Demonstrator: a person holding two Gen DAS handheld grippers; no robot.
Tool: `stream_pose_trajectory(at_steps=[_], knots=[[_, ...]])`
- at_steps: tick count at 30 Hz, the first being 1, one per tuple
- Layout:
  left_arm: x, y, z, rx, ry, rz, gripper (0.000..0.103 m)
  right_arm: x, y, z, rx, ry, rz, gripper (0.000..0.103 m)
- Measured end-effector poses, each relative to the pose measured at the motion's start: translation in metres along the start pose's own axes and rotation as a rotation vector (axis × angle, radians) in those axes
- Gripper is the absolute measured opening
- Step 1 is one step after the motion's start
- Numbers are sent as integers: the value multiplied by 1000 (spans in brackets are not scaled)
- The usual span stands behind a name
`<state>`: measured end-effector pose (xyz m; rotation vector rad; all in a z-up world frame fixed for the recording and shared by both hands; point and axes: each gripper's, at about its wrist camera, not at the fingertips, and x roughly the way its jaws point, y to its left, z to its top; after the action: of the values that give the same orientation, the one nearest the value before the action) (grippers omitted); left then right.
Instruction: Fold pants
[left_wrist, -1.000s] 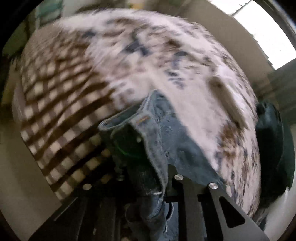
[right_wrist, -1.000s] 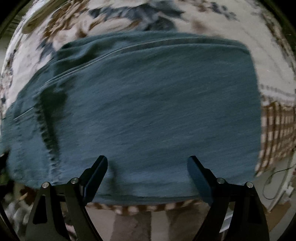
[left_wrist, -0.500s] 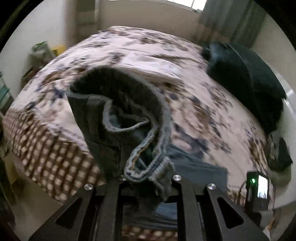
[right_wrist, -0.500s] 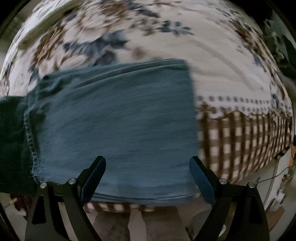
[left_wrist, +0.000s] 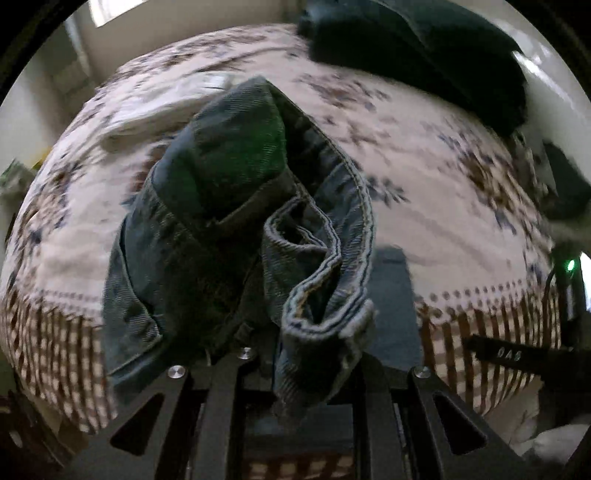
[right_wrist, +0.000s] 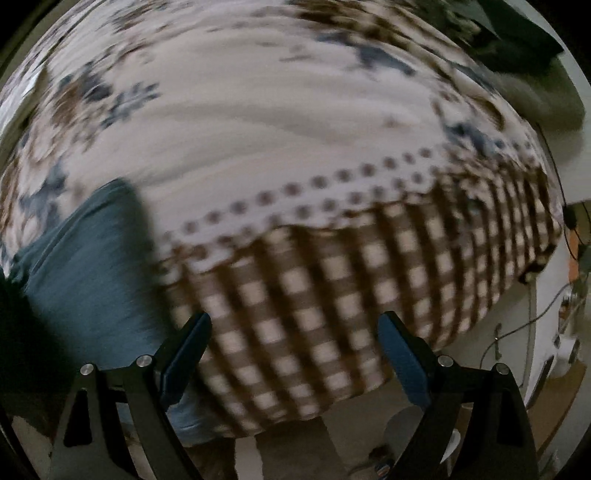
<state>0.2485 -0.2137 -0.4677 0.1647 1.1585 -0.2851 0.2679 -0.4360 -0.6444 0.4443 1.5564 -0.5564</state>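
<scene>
A: Where are the jeans (left_wrist: 236, 236)?
B: Bunched in the left gripper (left_wrist: 295, 354), clamped on the denim, above the bed (left_wrist: 443, 192). The right gripper (right_wrist: 295, 354) stands wide apart and empty, probably over the bed's near edge; it's blurred.

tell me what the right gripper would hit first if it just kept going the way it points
Probably the bed's checked side: the open, empty right gripper frames it between its fingers. The jeans lie off to the left of that line. The blur makes depth hard to judge.
</scene>
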Motion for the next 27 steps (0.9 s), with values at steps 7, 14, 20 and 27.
stream_pose_trajectory(at_steps=[7,14,20,27], knots=[[52,-53,-19,122,142,-24,12,5,-73,22,53,21,-15,93],[47,-51,-10,104,208,-77,26,0,-113,26,100,43,134,93],[6,-30,7,-31,219,-217,91,-28,-116,19,99,40,373,93],[-30,48,17,-203,128,-25,91,-44,-86,11,53,126,684,93]])
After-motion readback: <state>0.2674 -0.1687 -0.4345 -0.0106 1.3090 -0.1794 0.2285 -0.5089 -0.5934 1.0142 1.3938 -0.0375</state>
